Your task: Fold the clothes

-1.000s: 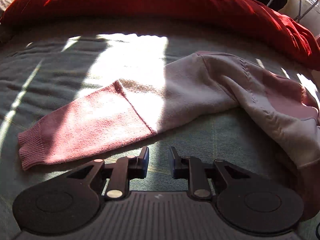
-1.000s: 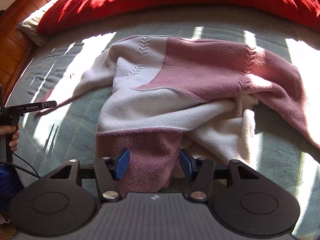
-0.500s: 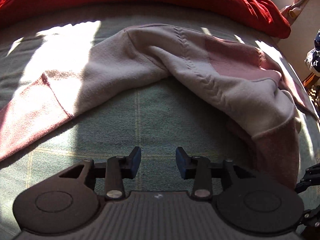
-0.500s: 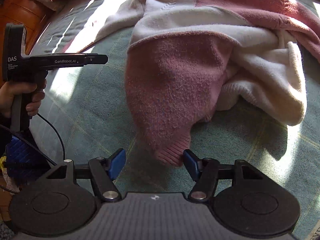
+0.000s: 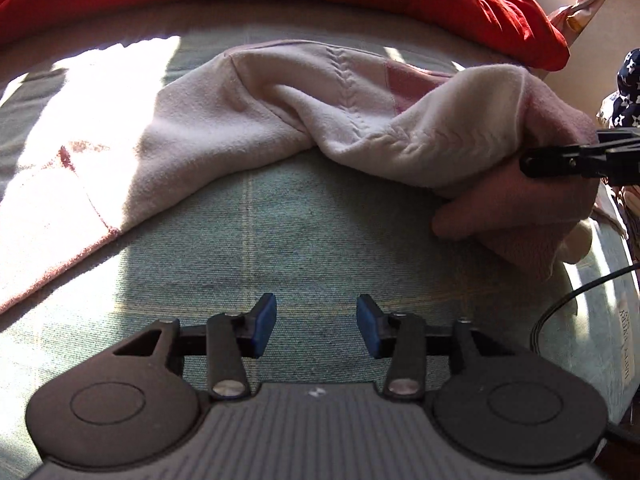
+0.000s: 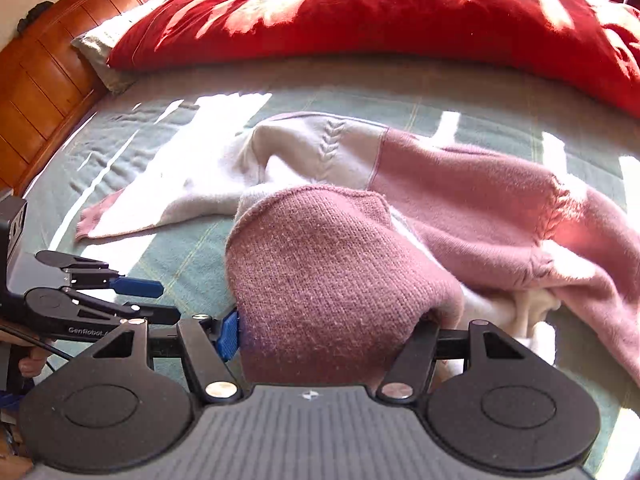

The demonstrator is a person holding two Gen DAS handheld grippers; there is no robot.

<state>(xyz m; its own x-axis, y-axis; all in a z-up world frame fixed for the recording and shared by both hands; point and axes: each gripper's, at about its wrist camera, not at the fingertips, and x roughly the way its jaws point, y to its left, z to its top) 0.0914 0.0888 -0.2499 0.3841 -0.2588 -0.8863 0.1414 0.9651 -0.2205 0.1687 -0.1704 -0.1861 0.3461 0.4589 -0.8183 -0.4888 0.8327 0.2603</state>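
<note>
The pink-and-cream knitted wool sweater [image 6: 420, 200] lies crumpled on the pale green woven bed cover [image 5: 300, 240], its long axis running roughly left to right across both views, one cream sleeve with a pink cuff [image 6: 86, 228] stretched flat toward the left. Its dusty-pink ribbed hem [image 6: 332, 280] is raised into a hump and sits right between the jaws of the right gripper [image 6: 332, 336]; the cloth fills the gap from the blue pad [image 6: 228, 338] across, so the jaws look clamped on the hem, though the right-hand pad is hidden under the knit. The left gripper [image 5: 316, 326] is the farther one: its jaws stand apart over bare bed cover, with the sweater well ahead of it and to its right. In my judgement the left would have to reach forward and rightward to take a matching hem corner. The knit is soft, thick and slack, part cream with a herringbone seam [image 5: 344, 84], part rose. Beyond it lies a red quilted duvet [image 6: 360, 12].
</note>
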